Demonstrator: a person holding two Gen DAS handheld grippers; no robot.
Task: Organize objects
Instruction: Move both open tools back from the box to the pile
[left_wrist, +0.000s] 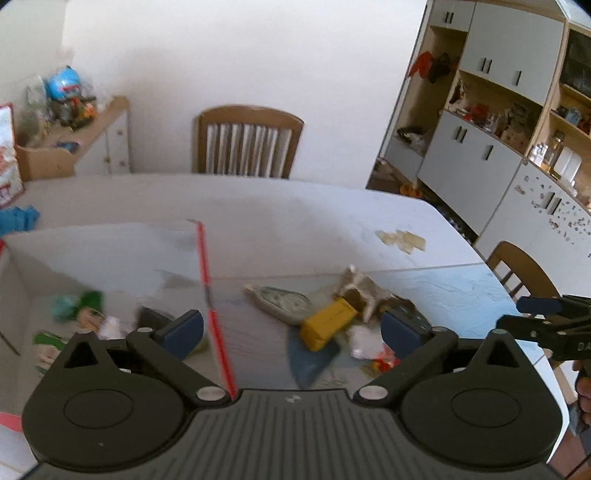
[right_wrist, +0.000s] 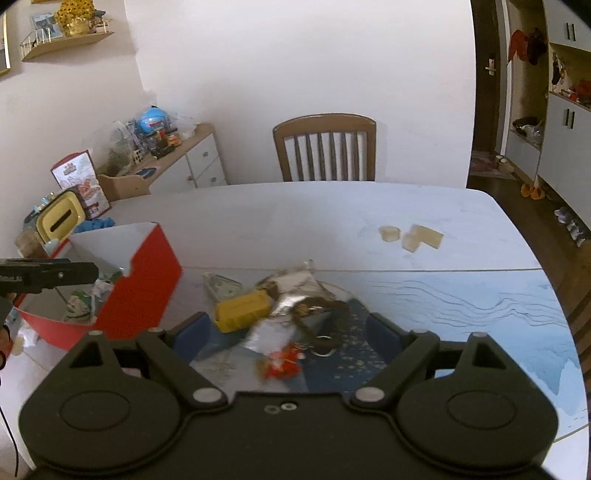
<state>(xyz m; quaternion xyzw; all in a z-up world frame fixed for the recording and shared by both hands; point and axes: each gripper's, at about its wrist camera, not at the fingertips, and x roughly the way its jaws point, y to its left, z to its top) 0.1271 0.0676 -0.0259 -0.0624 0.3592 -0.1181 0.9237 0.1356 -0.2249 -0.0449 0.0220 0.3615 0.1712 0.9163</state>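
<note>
Your red box (right_wrist: 142, 291) on the counter (right_wrist: 332, 210) already holds green and white packets (left_wrist: 74, 314). The yellow block (right_wrist: 243, 308) lies beside it in the loose pile. Only the right view shows the box's red outside. Left gripper (left_wrist: 291, 330) and right gripper (right_wrist: 286, 332) both gape, gripping nothing.

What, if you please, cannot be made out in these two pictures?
- Contents of the box: left wrist view, blurred by motion and partly behind the left tongs.
- Small red item: right wrist view, blurred, so its kind is unclear.
- Right tongs: left wrist view, cut off by the right edge.
</note>
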